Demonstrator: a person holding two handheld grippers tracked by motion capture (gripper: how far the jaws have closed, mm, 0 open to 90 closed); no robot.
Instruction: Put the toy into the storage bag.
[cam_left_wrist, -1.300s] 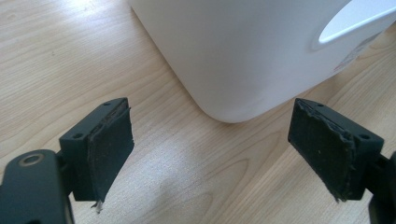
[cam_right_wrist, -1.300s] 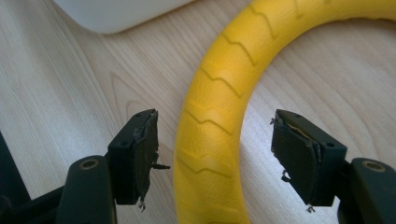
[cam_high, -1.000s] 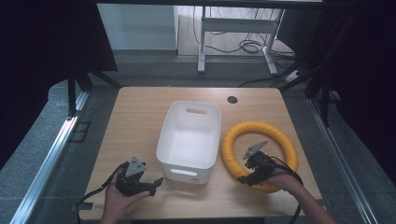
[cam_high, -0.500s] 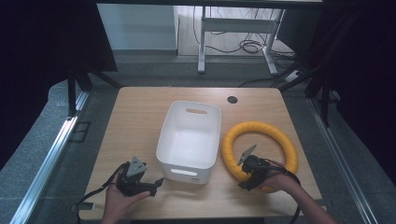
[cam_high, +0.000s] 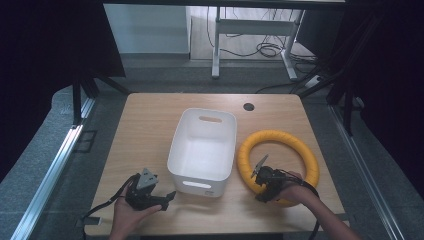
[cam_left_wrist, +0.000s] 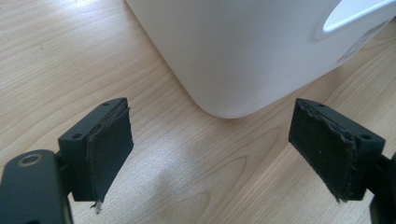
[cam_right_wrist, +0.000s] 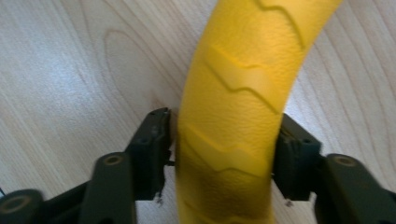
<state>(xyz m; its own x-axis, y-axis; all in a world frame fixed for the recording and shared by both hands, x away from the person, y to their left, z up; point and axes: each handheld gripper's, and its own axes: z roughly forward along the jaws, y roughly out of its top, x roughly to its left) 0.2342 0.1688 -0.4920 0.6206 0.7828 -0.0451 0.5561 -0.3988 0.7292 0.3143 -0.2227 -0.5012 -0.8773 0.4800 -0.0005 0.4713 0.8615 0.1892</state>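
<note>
A yellow ring (cam_high: 280, 137) lies flat on the wooden table (cam_high: 145, 130), right of a white plastic bin (cam_high: 200, 186). My right gripper (cam_high: 261, 185) sits at the ring's near-left arc. In the right gripper view its jaws (cam_right_wrist: 224, 154) straddle the ring (cam_right_wrist: 243, 70) and press on both sides of it. My left gripper (cam_high: 167, 199) rests low at the front left, held by a hand. Its jaws stand wide apart (cam_left_wrist: 212, 149) with nothing between them, pointing at the bin's near corner (cam_left_wrist: 243, 46).
The bin is empty, with a handle slot in each end wall. A dark round grommet (cam_high: 248, 106) sits at the table's far edge. Metal rails and grey floor flank the table; a desk frame and cables stand beyond it.
My right gripper has slid toward me and left along the ring, settling its jaws around the near-left arc. The left gripper and the bin have stayed put.
</note>
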